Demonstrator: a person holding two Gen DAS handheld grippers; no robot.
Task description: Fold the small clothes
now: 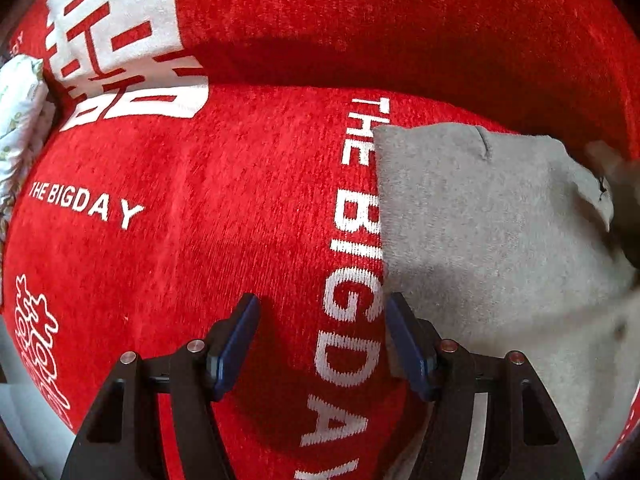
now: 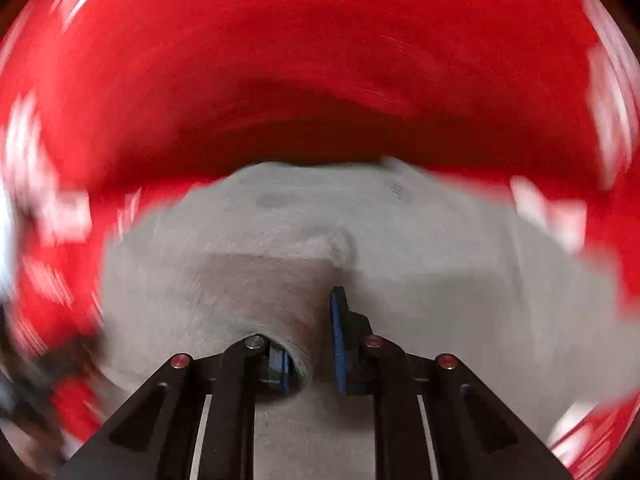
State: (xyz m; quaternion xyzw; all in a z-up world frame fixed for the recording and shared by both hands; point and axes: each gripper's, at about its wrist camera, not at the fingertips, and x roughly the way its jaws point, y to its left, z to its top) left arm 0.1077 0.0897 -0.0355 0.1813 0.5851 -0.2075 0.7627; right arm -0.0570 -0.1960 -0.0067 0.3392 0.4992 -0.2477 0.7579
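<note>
A grey garment (image 1: 492, 232) lies on a red cover with white lettering (image 1: 208, 208). My left gripper (image 1: 322, 320) is open over the cover, with only red fabric between its fingers. Its right finger (image 1: 404, 332) stands at the garment's left edge. In the blurred right wrist view, the right gripper (image 2: 308, 304) is low on the grey garment (image 2: 440, 280), with a raised fold of it between the jaws. The fold hides the left fingertip. The right blue pad (image 2: 338, 332) shows beside it. Whether the pads press on the cloth I cannot tell.
A white patterned bundle (image 1: 20, 120) sits at the cover's left edge. A raised red back cushion (image 1: 400, 32) runs behind the seat. A blurred dark shape (image 1: 620, 208) rests on the garment's right side. Pale floor (image 1: 24, 420) shows at bottom left.
</note>
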